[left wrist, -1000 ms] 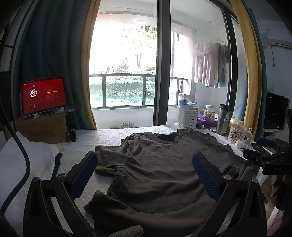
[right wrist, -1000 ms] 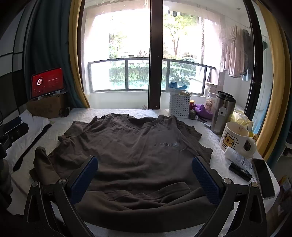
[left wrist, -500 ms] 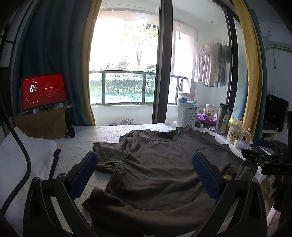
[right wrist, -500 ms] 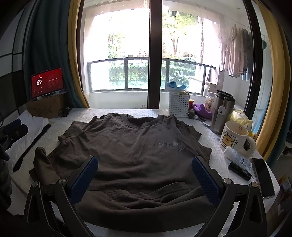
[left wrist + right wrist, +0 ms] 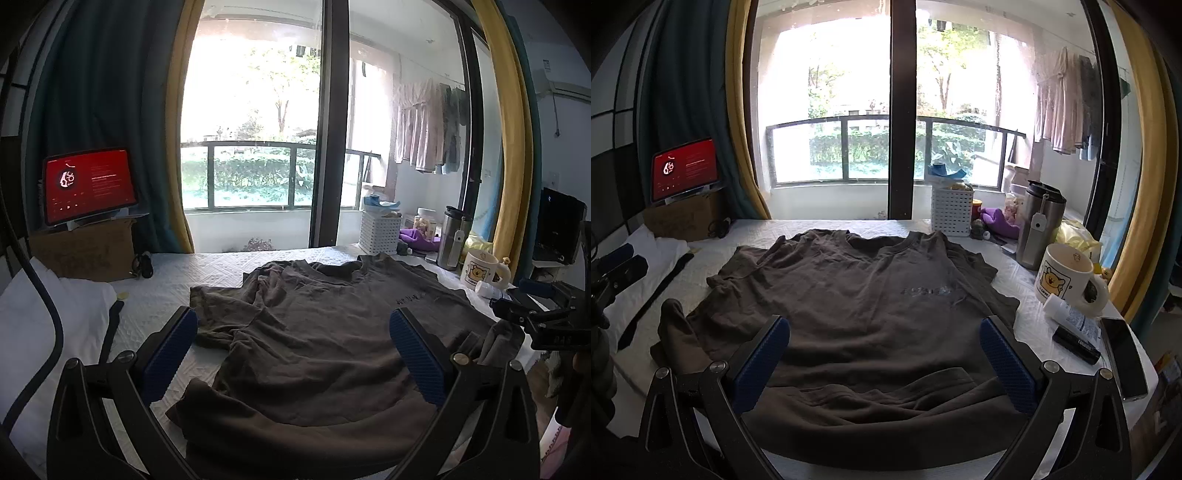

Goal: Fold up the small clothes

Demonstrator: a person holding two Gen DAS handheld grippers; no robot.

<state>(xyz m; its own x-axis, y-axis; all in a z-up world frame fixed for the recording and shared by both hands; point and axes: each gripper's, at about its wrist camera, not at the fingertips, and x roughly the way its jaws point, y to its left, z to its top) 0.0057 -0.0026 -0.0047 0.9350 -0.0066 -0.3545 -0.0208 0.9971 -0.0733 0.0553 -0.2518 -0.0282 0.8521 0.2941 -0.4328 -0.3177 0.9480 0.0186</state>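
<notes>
The white quilted table [image 5: 827, 230] serves as the folding surface, its stitched cover giving the cloth some grip. The dark brown T-shirt [image 5: 864, 306] lies spread front-up across its middle, collar toward the window, hem toward the holder: laid out, in my judgement, ready for a first fold not yet made. Soft knit, limp; the sleeve on the left is bunched and creased [image 5: 236, 314], the hem rumpled. The left gripper [image 5: 291, 354] and right gripper [image 5: 884, 354] both hang over the near hem with jaws spread wide, holding nothing. Their blue pads [image 5: 761, 363] are ribbed, presumably to pinch thin fabric. A rigid ceramic mug [image 5: 1065, 275] stands clear at the right edge.
</notes>
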